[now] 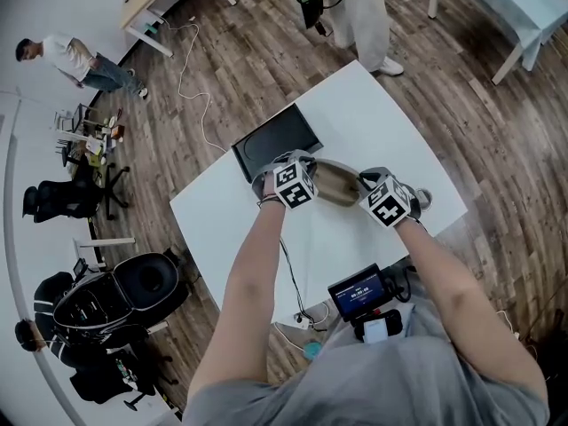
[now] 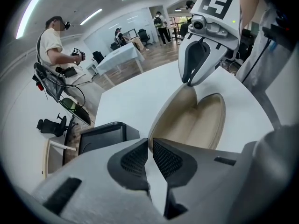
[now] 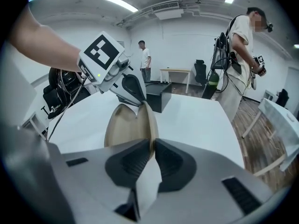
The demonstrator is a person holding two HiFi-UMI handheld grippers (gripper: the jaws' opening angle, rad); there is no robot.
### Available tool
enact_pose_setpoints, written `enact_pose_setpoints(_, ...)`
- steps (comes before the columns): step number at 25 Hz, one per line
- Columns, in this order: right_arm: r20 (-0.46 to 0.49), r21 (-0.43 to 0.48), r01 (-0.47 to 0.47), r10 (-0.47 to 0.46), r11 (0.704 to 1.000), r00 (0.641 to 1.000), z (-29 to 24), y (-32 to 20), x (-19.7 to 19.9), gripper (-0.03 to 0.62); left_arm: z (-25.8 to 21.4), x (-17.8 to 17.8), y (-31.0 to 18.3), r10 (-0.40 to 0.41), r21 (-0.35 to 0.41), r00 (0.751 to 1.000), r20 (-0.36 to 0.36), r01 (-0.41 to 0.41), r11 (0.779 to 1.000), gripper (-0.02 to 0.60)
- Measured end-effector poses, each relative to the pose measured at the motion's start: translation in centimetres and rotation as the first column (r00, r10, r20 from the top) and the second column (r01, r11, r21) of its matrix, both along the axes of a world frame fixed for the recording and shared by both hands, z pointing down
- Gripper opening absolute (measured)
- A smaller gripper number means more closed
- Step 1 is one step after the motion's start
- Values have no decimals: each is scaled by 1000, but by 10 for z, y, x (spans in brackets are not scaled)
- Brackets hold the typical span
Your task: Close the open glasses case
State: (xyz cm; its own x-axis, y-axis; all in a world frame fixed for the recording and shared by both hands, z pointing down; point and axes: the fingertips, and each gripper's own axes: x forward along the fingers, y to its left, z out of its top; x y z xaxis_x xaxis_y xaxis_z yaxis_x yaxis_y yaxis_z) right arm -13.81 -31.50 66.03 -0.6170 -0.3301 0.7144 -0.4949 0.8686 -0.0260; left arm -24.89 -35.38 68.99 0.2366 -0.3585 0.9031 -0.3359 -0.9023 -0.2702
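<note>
Two grippers on one object. The glasses case (image 1: pixel 335 183) sits about the middle of the white bench (image 1: pixel 355 114), pinched at both ends, one end by each of my grippers.

Left gripper (image 1: pixel 300 181): in the left gripper view its jaws (image 2: pixel 150 146) are drawn nearly together, with the thin rim of the case's near end (image 2: pixel 191 120) caught between the ribbed pads. From here both shells are spread like a clam and the beige lining faces the camera. The case is not closed.

Right gripper (image 1: pixel 377 195): in the right gripper view the jaws (image 3: pixel 153 153) stand just as narrow, clamped on the rim at the opposite end of the case (image 3: pixel 128 125). One shell stands almost edge-on and upright, and the other leans away to the left of that view.

Cross-check: each gripper shows in the other's camera. The right gripper (image 2: pixel 198 64) comes down on the far tip of the case, and the left gripper (image 3: pixel 133 90) does likewise.

I cannot tell whether the case's underside touches the bench or is held just clear of it.

Also on the bench: a black box (image 1: pixel 277 140) at the far-left edge, just beyond the left gripper and apart from the case. It is seen again in both gripper views (image 2: pixel 103 134) (image 3: pixel 156 94).
</note>
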Motion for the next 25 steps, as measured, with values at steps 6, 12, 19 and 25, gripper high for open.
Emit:
enact_pose_setpoints(6, -71, 61, 134, -130, 989, 989, 2, 2, 1, 52, -8, -3, 24, -52, 44, 999, -9, 52, 998, 46)
enact_pose_setpoints(12, -167, 191, 303, -273, 934, 947, 0, 15, 0, 52, -24, -3, 58, -134, 177, 990, -33, 138, 975, 46)
enact_pose_setpoints(19, -253, 289, 448, -384, 846, 888, -15, 34, -8, 51, -28, -5, 106, -227, 217, 969, -94, 242, 946, 46)
enact_pose_setpoints(25, -326, 320, 533, -437, 783, 838, -23, 52, -10, 51, -32, -4, 133, -248, 234, 961, -119, 270, 934, 46)
